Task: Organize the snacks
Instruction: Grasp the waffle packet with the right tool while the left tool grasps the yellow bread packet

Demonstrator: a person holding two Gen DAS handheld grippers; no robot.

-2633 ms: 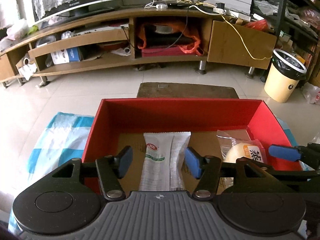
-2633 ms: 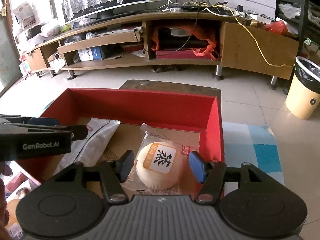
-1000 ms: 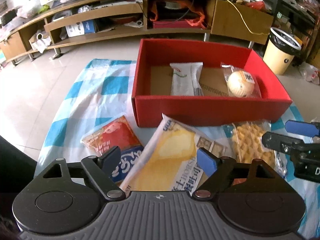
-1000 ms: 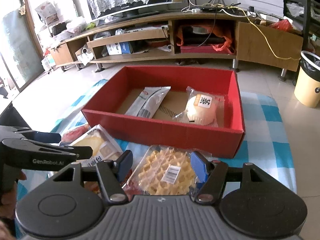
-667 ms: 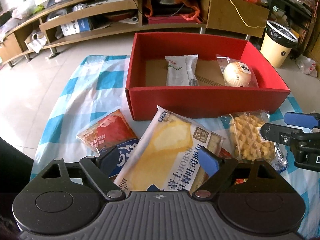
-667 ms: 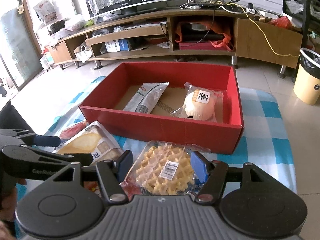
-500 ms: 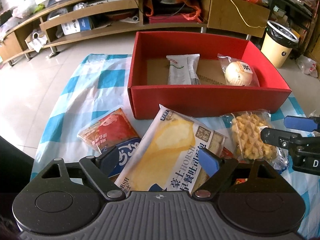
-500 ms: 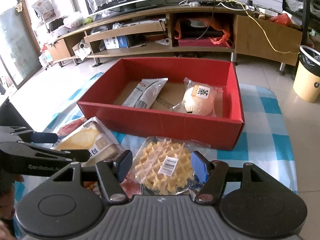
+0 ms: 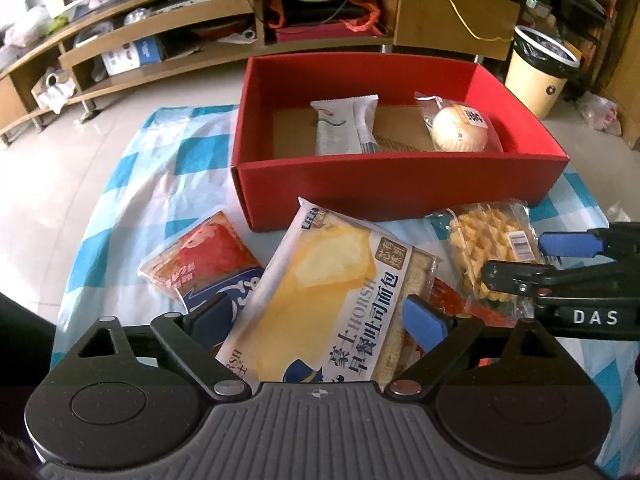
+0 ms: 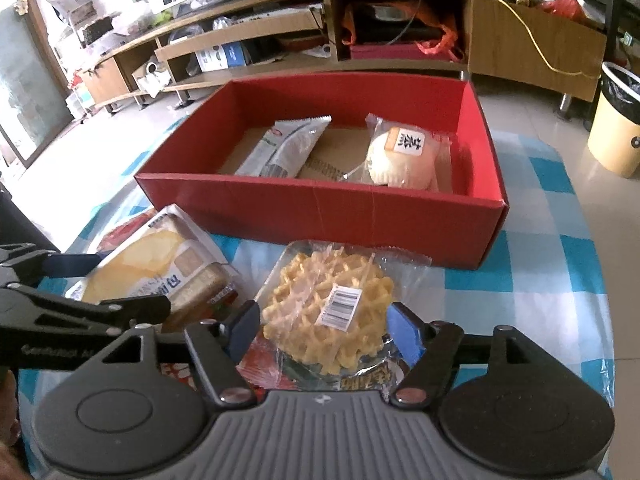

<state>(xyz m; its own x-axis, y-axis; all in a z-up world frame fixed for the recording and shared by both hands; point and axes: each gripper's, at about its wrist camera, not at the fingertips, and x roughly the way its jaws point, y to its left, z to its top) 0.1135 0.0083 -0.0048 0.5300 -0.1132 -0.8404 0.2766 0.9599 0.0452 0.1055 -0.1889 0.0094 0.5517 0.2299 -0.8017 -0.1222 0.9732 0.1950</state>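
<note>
A red box (image 9: 400,184) on the checked cloth holds a white-green packet (image 9: 340,128) and a wrapped round bun (image 9: 460,132). In front of it lie a yellow toast bread packet (image 9: 332,292), a red snack packet (image 9: 200,260) and a bagged waffle (image 9: 488,248). My left gripper (image 9: 316,322) straddles the near end of the bread packet, its jaws opening and its pads clear of it. My right gripper (image 10: 322,330) straddles the waffle (image 10: 324,312), its jaws also opening, with the pads beside it and not pressing. The box (image 10: 320,208) stands just beyond.
A blue packet (image 9: 224,296) lies partly under the bread packet, and red wrappers (image 10: 260,364) lie under the waffle. A blue-white checked cloth (image 9: 160,168) covers the low table. Beyond are tiled floor, a long wooden TV cabinet (image 9: 452,28) and a cream bin (image 9: 540,68).
Both grippers have drawn back from over the box to the packets in front of it. Both pairs of jaws have widened, the left around the bread packet, the right around the waffle.
</note>
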